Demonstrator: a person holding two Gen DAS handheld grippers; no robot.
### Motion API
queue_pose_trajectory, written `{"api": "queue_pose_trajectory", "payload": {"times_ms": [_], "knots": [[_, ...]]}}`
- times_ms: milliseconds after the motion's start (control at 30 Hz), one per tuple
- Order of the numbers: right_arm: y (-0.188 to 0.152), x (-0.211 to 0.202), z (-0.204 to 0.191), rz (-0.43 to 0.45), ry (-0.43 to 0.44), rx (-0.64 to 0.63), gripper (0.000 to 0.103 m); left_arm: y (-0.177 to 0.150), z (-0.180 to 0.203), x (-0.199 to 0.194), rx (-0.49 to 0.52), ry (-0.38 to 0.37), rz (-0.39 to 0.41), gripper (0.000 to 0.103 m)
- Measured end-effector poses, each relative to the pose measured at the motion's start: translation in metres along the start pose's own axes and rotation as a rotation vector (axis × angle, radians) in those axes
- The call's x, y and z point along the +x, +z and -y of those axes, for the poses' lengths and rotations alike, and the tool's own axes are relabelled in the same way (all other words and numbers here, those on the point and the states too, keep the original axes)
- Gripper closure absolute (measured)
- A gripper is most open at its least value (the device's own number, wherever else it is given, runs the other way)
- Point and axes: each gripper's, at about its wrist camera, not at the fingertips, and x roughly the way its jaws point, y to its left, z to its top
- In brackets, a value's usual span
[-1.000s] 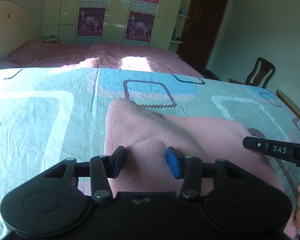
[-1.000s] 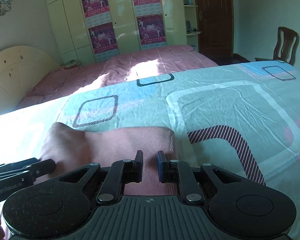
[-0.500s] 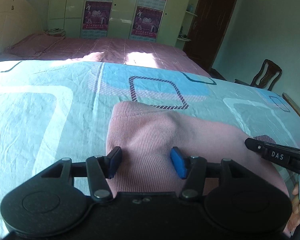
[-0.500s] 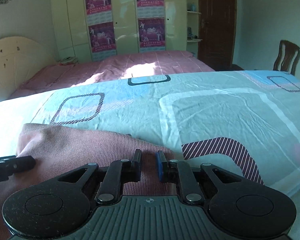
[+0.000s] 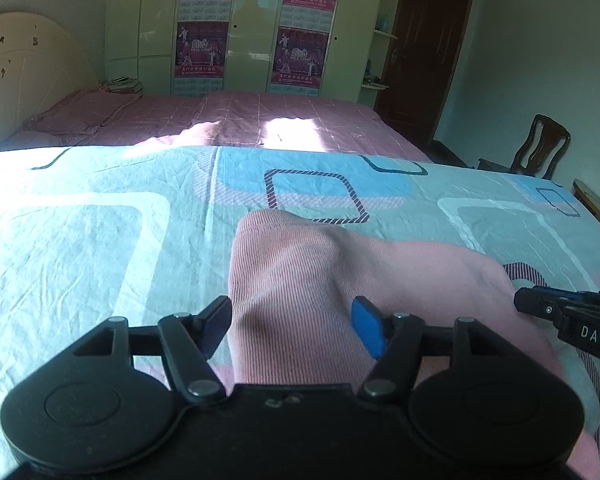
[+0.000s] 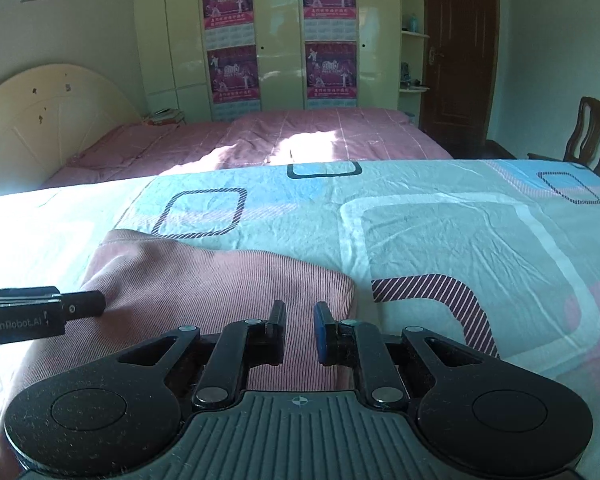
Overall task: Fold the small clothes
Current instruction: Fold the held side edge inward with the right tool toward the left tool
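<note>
A pink ribbed garment (image 5: 320, 280) lies on the patterned bedsheet (image 5: 100, 232), bulging up in its middle. My left gripper (image 5: 292, 326) is open, its fingers either side of the garment's near left part, holding nothing. My right gripper (image 6: 300, 326) hovers over the garment (image 6: 220, 280) near its right edge, jaws slightly apart with a narrow gap and nothing between them. The right gripper's tip shows at the right edge of the left wrist view (image 5: 548, 306); the left gripper's tip shows at the left of the right wrist view (image 6: 80, 304).
A second bed with a pink cover (image 5: 220, 124) lies beyond the sheet, with a cream headboard (image 6: 40, 120) and a wardrobe with posters (image 6: 280, 40) behind. A wooden chair (image 6: 588, 132) and a dark door (image 6: 456, 52) stand at the right.
The left gripper's jaws have opened wider. The right gripper's jaws have parted slightly and it has shifted over the garment's right edge. The garment lies flatter and more spread.
</note>
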Motion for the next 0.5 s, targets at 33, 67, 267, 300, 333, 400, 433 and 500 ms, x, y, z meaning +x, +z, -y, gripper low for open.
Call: {"api": "queue_pose_trajectory", "payload": {"times_ms": [33, 67, 267, 300, 333, 400, 433, 500], "knots": [[-0.003, -0.006, -0.001, -0.002, 0.008, 0.005, 0.088, -0.003, 0.001, -0.007, -0.002, -0.007, 0.002, 0.038], [-0.008, -0.012, -0.002, -0.006, 0.013, 0.008, 0.088, -0.007, 0.002, -0.014, -0.005, -0.005, 0.005, 0.038], [-0.038, -0.034, -0.008, -0.032, 0.005, -0.037, 0.088, -0.035, 0.008, -0.028, -0.001, 0.005, -0.040, 0.037], [-0.040, -0.032, -0.007, -0.042, -0.003, -0.042, 0.088, -0.039, 0.009, -0.025, 0.004, 0.013, -0.044, 0.036], [-0.043, -0.028, -0.005, -0.054, -0.016, -0.041, 0.088, -0.041, 0.009, -0.024, 0.003, 0.018, -0.044, 0.035], [-0.045, -0.018, 0.000, -0.081, -0.069, -0.051, 0.088, -0.041, 0.006, -0.018, -0.021, 0.027, -0.050, 0.026], [-0.046, -0.014, 0.004, -0.093, -0.075, -0.046, 0.087, -0.041, 0.003, -0.017, -0.032, 0.029, -0.055, 0.025], [-0.047, -0.017, 0.013, -0.093, -0.056, 0.018, 0.082, -0.038, 0.001, -0.018, -0.037, 0.031, -0.064, 0.025]]}}
